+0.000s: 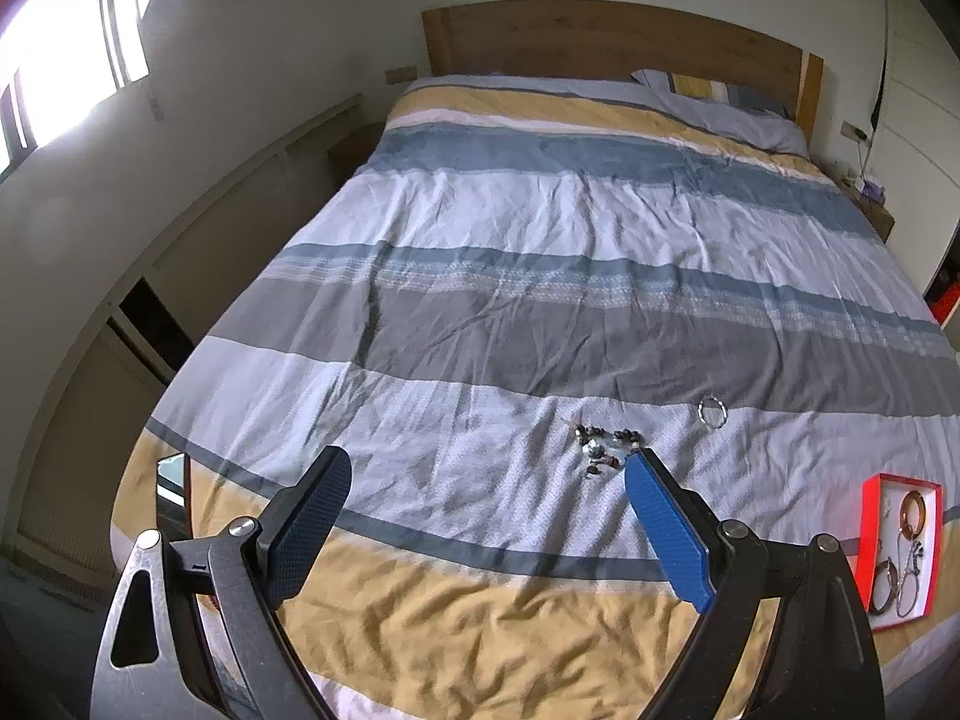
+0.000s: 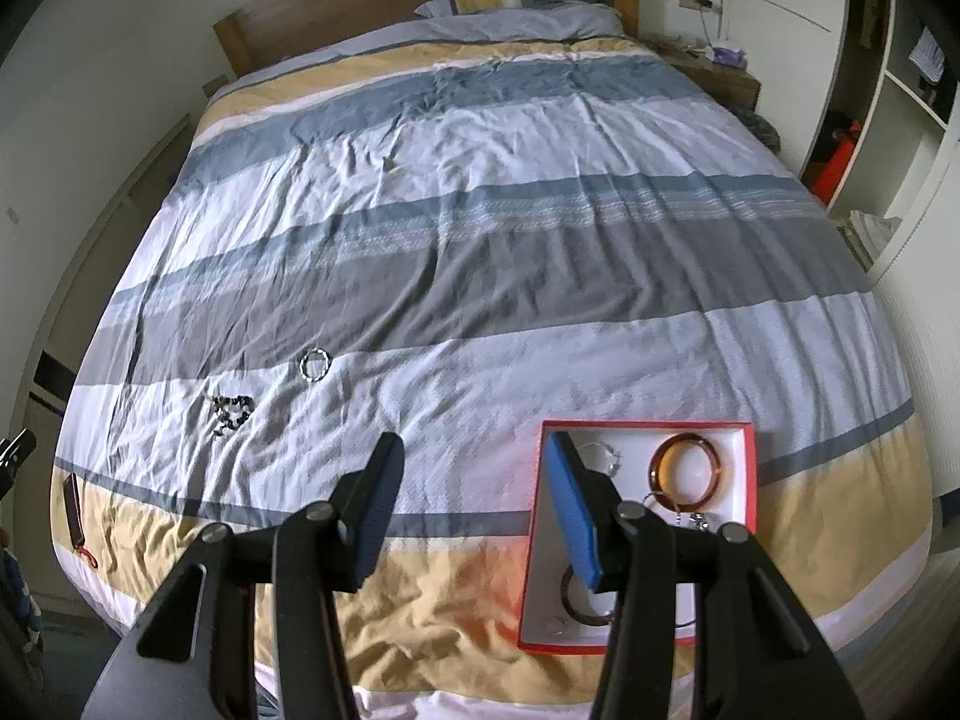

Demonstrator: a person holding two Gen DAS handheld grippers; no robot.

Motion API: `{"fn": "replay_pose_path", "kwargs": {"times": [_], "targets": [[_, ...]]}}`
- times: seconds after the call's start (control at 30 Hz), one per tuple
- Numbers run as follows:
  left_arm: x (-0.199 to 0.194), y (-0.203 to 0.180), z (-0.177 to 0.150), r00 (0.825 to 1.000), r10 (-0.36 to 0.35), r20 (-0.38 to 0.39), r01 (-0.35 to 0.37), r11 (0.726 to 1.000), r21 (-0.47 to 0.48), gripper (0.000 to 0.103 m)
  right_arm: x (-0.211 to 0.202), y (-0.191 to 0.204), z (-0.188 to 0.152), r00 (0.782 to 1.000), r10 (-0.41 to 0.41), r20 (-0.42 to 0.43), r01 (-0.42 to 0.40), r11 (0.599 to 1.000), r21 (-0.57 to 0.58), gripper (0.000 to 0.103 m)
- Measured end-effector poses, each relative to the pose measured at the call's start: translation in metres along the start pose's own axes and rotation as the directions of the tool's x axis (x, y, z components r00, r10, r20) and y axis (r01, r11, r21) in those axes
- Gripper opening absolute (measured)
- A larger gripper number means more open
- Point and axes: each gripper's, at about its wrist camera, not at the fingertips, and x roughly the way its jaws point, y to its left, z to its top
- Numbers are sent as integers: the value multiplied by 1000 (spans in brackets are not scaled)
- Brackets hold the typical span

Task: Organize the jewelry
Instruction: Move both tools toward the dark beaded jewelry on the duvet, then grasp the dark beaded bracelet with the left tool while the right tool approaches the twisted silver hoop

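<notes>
A dark beaded bracelet lies bunched on the striped bed cover, just beyond my open, empty left gripper; it also shows in the right wrist view. A silver ring bracelet lies to its right, also seen in the right wrist view. A red box with a white inside sits near the bed's foot and holds an amber bangle, a dark bangle and chains. My right gripper is open and empty, above the box's left edge. The box also shows in the left wrist view.
A dark phone-like object lies at the bed's left edge, near the foot. A wooden headboard and pillow are at the far end. Wardrobe shelves stand to the right of the bed.
</notes>
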Motion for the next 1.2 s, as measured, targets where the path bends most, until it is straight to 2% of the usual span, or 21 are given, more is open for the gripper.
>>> {"fn": "replay_pose_path", "kwargs": {"times": [0.4, 0.63, 1.0, 1.2], "targets": [[43, -25, -1, 998, -14, -66, 16, 999, 33, 91, 50, 28, 0, 997, 46, -63, -51, 996, -75, 47], [76, -36, -11, 994, -62, -86, 65, 997, 32, 91, 86, 50, 3, 994, 71, -86, -83, 987, -137, 47], [155, -53, -32, 973, -159, -169, 172, 983, 64, 91, 160, 101, 0, 979, 137, -150, -168, 961, -218, 47], [201, -66, -38, 960, -186, -210, 206, 975, 78, 91, 202, 128, 10, 974, 156, -165, -194, 949, -248, 47]]}}
